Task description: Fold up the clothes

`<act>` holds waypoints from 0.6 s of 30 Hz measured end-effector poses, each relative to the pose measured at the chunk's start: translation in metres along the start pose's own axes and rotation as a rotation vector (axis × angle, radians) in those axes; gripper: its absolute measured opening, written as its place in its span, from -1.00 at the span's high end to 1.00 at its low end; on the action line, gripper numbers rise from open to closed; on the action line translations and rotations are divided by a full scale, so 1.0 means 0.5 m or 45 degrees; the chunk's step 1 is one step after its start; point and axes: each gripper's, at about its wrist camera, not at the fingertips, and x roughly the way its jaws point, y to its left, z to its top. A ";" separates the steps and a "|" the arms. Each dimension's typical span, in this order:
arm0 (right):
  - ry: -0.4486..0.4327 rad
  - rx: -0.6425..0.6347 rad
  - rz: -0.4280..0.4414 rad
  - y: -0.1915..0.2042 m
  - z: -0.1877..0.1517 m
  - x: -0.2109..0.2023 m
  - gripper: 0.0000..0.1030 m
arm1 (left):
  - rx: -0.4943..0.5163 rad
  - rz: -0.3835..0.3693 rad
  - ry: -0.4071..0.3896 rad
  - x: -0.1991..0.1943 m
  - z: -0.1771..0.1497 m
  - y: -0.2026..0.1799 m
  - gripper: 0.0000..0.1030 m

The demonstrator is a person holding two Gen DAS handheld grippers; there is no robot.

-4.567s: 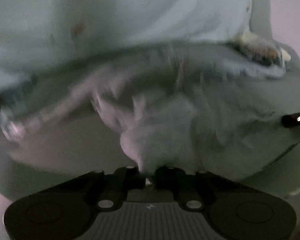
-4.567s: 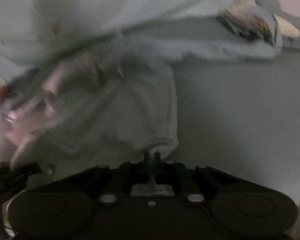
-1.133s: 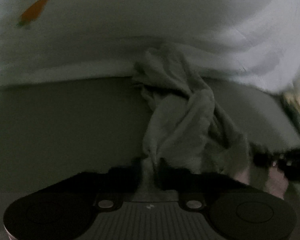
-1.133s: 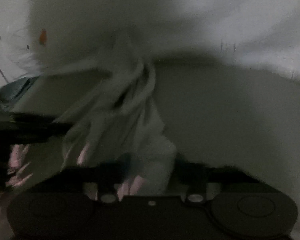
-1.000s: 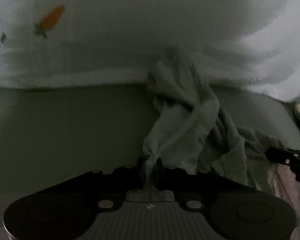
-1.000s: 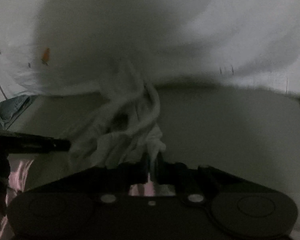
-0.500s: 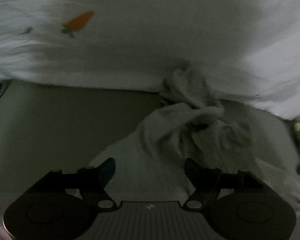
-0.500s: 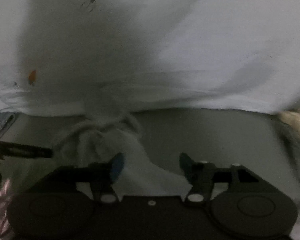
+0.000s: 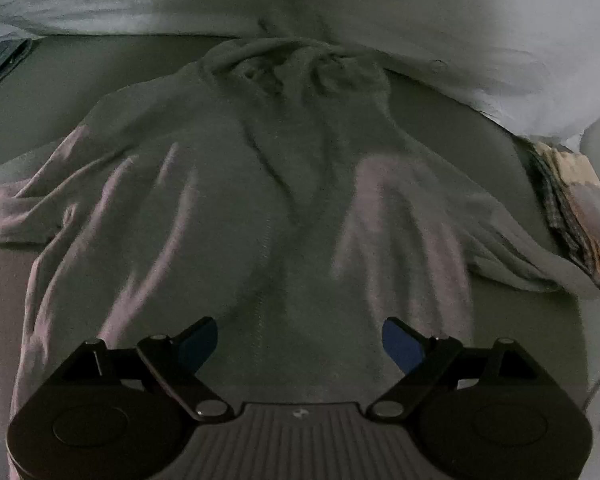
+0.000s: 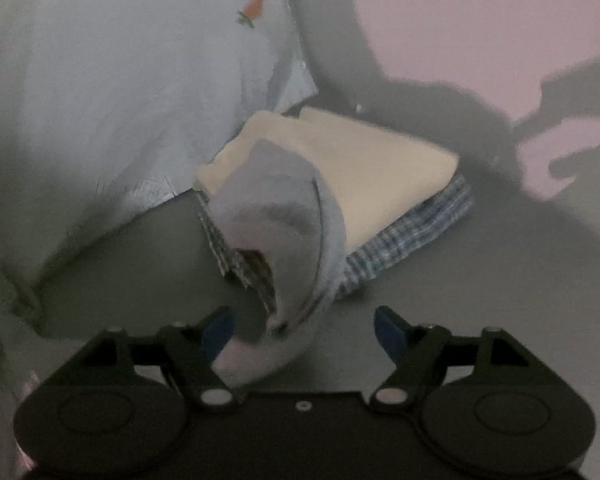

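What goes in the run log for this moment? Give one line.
left gripper: open, over spread sweater | right gripper: open, near sleeve draped on folded stack | fold: not begun

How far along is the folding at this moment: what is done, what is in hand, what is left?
Done: a folded stack, cream piece over blue plaid, sits by the pillow, and the grey hooded top lies spread out, sleeves to both sides. In hand: nothing; the left tongs and right tongs are both open. Left: the top shows no fold yet, and one sleeve end drapes onto the stack.
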 end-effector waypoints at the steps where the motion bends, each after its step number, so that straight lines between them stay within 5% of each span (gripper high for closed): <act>1: -0.015 0.020 0.039 -0.005 0.004 0.011 0.07 | 0.019 0.010 -0.010 -0.011 -0.004 -0.013 -0.75; 2: -0.027 0.031 0.065 -0.006 0.009 0.012 0.68 | 0.037 0.020 -0.019 -0.022 -0.008 -0.025 -0.75; 9: -0.239 -0.016 -0.047 0.010 -0.018 -0.199 0.79 | 0.192 0.091 -0.029 -0.024 -0.015 -0.090 -0.75; 11: -0.195 -0.033 -0.052 0.004 -0.053 -0.248 0.62 | 0.224 0.098 0.003 -0.007 -0.018 -0.111 -0.75; 13: -0.105 -0.121 -0.101 -0.002 -0.099 -0.255 0.07 | 0.242 0.084 0.027 0.004 -0.030 -0.121 -0.75; 14: -0.064 -0.158 -0.113 -0.010 -0.120 -0.252 -0.04 | 0.261 0.080 0.040 0.006 -0.038 -0.122 -0.75; 18: 0.018 -0.149 -0.150 -0.069 -0.167 -0.249 -0.06 | 0.344 0.144 0.103 0.046 -0.061 -0.136 -0.76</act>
